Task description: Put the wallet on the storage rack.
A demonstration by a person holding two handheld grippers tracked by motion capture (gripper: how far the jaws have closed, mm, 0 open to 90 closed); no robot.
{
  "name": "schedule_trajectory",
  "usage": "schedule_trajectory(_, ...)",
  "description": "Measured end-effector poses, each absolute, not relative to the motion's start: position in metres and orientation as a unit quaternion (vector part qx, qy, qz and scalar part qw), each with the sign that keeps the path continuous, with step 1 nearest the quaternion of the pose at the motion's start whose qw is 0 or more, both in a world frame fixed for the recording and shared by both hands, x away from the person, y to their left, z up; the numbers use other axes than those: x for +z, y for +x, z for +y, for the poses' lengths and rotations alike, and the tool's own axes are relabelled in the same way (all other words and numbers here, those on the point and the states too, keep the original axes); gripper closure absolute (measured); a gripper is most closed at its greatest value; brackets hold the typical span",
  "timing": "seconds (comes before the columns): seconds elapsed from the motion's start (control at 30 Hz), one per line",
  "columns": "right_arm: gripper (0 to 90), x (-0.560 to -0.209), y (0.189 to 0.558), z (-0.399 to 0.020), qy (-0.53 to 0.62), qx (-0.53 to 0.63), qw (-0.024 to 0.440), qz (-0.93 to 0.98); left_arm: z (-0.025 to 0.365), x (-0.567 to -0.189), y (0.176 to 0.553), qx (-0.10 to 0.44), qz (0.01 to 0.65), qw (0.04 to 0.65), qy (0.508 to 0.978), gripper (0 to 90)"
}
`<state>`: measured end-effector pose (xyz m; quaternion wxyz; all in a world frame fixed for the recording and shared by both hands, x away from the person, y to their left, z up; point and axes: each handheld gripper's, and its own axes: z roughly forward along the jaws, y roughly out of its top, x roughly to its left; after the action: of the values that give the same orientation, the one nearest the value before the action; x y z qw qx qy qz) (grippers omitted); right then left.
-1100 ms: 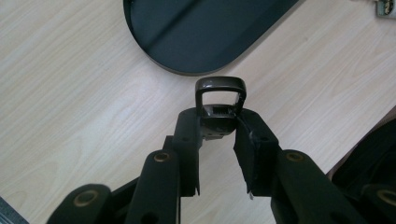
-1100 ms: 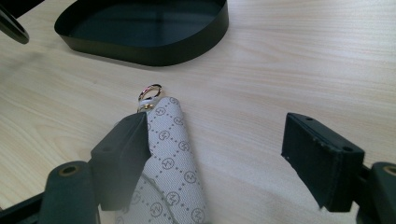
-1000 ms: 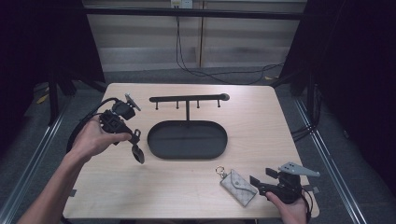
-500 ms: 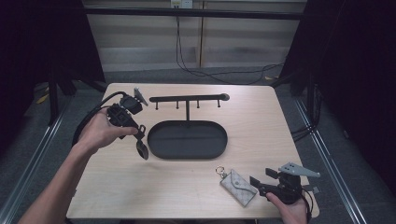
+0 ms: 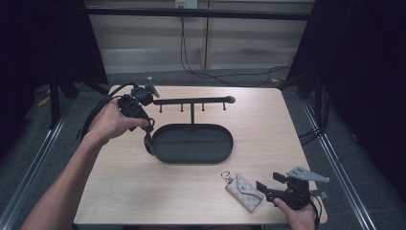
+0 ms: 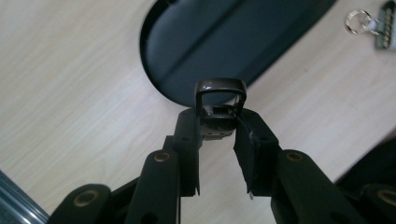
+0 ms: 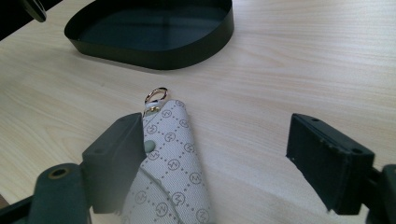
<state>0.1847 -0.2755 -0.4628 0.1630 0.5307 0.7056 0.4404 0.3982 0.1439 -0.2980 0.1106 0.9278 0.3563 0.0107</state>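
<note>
Small dark object with square loop point(image 6: 219, 100) sitting pinched between jaws of left gripper point(image 6: 218, 135), hanging over left end of black oval tray point(image 5: 194, 143). Hook rack point(image 5: 194, 101) standing behind tray. Patterned key pouch point(image 5: 245, 192) lying on table point(image 5: 268, 124) near front edge, just beside right gripper point(image 7: 219, 154), whose jaws are gaping wide.

Left gripper point(image 5: 148, 142) at left rim of black oval tray point(image 5: 194, 143); patterned key pouch point(image 5: 244, 192) on worktop point(image 5: 143, 187) beside right gripper point(image 5: 266, 191)
</note>
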Motion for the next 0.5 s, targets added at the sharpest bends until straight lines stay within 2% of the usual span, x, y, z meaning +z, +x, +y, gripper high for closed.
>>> schedule_trajectory(0.17,15.3,-0.463,0.185,-0.275,0.526,0.439,0.162,0.71,0.138,-0.301,0.404,0.009,0.359,0.107,0.927,70.9)
schedule_trajectory(0.5,15.3,-0.463,0.185,-0.275,0.525,0.437,0.163,0.712,0.132,-0.297,0.42,0.009,0.365,0.093,0.926,70.9)
